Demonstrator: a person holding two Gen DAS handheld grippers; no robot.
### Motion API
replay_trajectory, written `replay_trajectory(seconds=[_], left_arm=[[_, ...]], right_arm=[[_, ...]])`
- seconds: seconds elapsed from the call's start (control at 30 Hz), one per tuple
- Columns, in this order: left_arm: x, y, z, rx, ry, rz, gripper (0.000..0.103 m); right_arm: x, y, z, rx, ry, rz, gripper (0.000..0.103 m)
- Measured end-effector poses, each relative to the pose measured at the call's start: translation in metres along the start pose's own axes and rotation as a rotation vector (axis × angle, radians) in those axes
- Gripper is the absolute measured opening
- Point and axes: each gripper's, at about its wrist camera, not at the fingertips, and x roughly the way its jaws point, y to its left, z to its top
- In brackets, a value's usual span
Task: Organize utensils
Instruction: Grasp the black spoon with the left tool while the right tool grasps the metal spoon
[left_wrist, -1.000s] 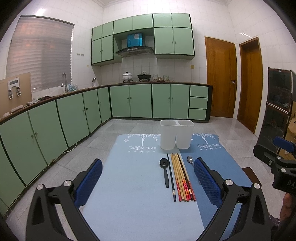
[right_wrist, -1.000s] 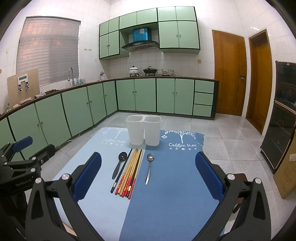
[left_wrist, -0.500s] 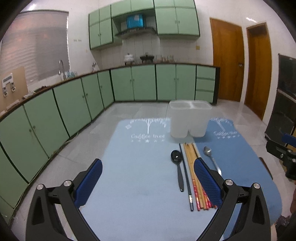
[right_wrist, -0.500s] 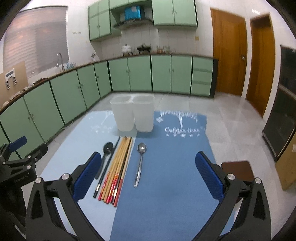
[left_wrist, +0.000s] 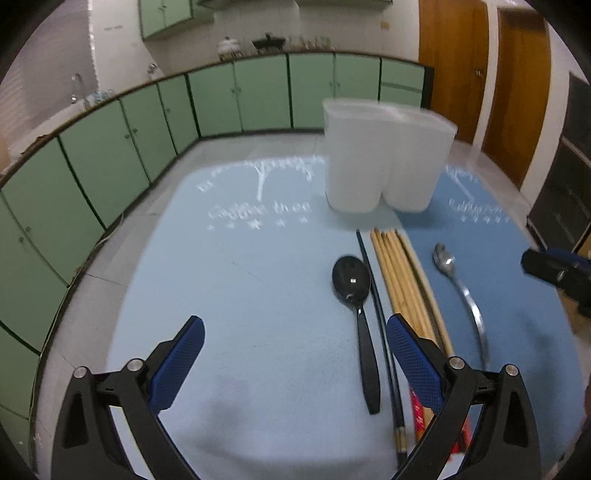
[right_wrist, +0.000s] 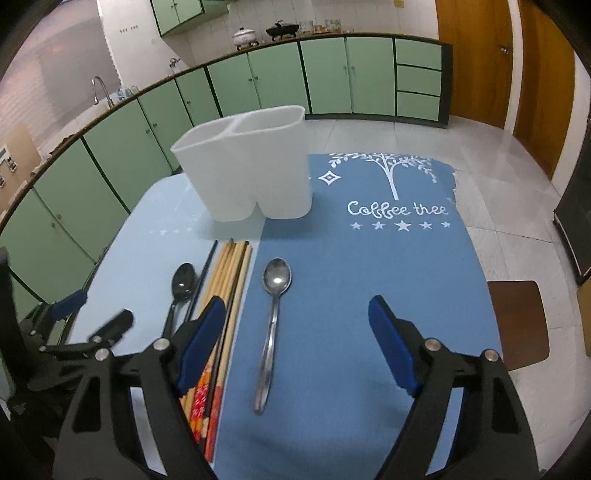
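Note:
A white two-compartment utensil holder (left_wrist: 384, 162) (right_wrist: 247, 170) stands upright at the far end of the table, nothing visible inside it. In front of it lie, side by side, a black spoon (left_wrist: 356, 306) (right_wrist: 179, 291), a black chopstick (left_wrist: 376, 306), a bundle of wooden chopsticks (left_wrist: 404, 280) (right_wrist: 231, 280) and a metal spoon (left_wrist: 461, 291) (right_wrist: 273, 325). My left gripper (left_wrist: 295, 354) is open above the light blue mat, left of the black spoon. My right gripper (right_wrist: 297, 332) is open, its fingers straddling the metal spoon's handle from above.
Two mats cover the table: a light blue mat (left_wrist: 221, 280) on the left and a darker blue mat (right_wrist: 369, 266) on the right. Green kitchen cabinets (right_wrist: 258, 77) ring the room behind. A brown stool (right_wrist: 517, 317) stands by the table's right edge.
Both grippers have moved forward and tilted down toward the table. The utensils and holder now look larger and closer. Nothing has been picked up.

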Motion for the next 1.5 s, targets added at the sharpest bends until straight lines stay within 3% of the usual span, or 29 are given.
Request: replay_trajectory(seconds=[0.33,0.57,0.77,0.9,1.07,1.3,1.5], left_arm=[[0.059,-0.010,0.004,0.019,0.095,0.007,0.095],[0.071,-0.008,0.006,-0.001,0.105,-0.018,0.097],[0.067,0.005,0.004,0.003,0.100,0.006,0.097],[0.065,0.007,0.009,0.003,0.101,-0.002,0.096],[0.064,0.007,0.020,-0.039,0.096,-0.065,0.096],[0.081,0.002,0.040,-0.034,0.106,-0.034,0.095],[0.093,0.000,0.042,-0.038,0.137,-0.071,0.078]], right_arm=[[0.037,-0.008,0.012,-0.002,0.036,-0.007,0.078],[0.059,-0.007,0.015,-0.009,0.073,-0.020,0.078],[0.071,0.006,0.015,-0.060,0.104,-0.026,0.078],[0.081,0.013,0.018,-0.078,0.128,-0.026,0.073],[0.091,0.016,0.023,-0.062,0.165,-0.009,0.066],[0.106,0.014,0.030,-0.013,0.222,-0.013,0.059],[0.113,0.015,0.034,-0.022,0.235,-0.018,0.047]])
